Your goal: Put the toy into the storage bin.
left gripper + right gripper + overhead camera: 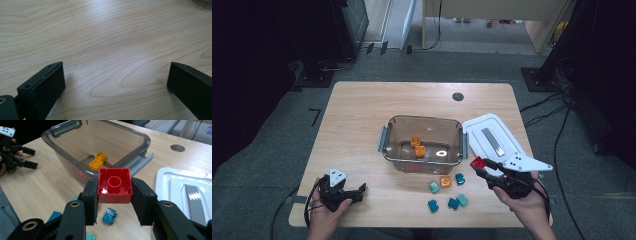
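My right gripper (115, 190) is shut on a red brick (115, 184), hollow underside facing the camera; in the high view this gripper (480, 167) holds the red brick (477, 163) up near the clear bin's right front corner. The clear plastic bin (388, 131) stands mid-table with two orange bricks (417, 146) inside. Several teal bricks (454, 202) and one orange brick (445, 182) lie on the table in front of the bin. My left gripper (360, 192) rests open at the front left; its jaws stand wide over bare wood (112, 75).
A white bin lid (492, 137) lies right of the bin, next to my right hand. A round cable hole (457, 96) sits in the table's far right. The table's front edge runs just below both hands.
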A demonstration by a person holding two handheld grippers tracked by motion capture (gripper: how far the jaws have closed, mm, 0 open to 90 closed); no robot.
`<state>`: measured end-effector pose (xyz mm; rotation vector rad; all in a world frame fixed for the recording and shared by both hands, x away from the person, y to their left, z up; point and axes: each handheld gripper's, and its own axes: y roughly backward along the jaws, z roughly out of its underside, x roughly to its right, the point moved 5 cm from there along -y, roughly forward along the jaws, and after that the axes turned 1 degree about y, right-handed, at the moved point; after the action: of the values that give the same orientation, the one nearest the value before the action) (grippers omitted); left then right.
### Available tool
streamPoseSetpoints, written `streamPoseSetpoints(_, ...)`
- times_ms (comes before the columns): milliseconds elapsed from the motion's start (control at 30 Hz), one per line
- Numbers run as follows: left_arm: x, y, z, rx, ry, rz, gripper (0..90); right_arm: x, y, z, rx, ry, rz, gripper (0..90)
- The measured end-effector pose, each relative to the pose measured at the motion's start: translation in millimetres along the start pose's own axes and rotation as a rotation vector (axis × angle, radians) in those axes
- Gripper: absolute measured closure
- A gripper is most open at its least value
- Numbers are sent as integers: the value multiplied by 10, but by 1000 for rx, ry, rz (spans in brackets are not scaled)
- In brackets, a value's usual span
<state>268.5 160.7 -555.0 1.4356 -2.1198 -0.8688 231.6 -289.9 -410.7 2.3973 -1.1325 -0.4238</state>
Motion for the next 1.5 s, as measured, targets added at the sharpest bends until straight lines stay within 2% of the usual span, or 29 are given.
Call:
streamPoseSetpoints(400,-1,1,0,-1,0,0,14,86,-142,-317,-71,66,-43,602)
streamPoseSetpoints(667,-1,0,0,-1,-1,0,14,60,-289,-492,-96,111,-70,602)
streamPoseSetpoints(1033,0,-2,-2,1,1,1,14,-66,-601,-661,-128,153,-111,602)
streamPoseSetpoints(1300,-2,-3,-3,2,-1,0,14,-128,-893,-754,-180,177,-124,602)
streamPoseSetpoints(1500,-2,-4,-4,2,-1,0,14,-105,-1100,-765,-241,173,-116,601)
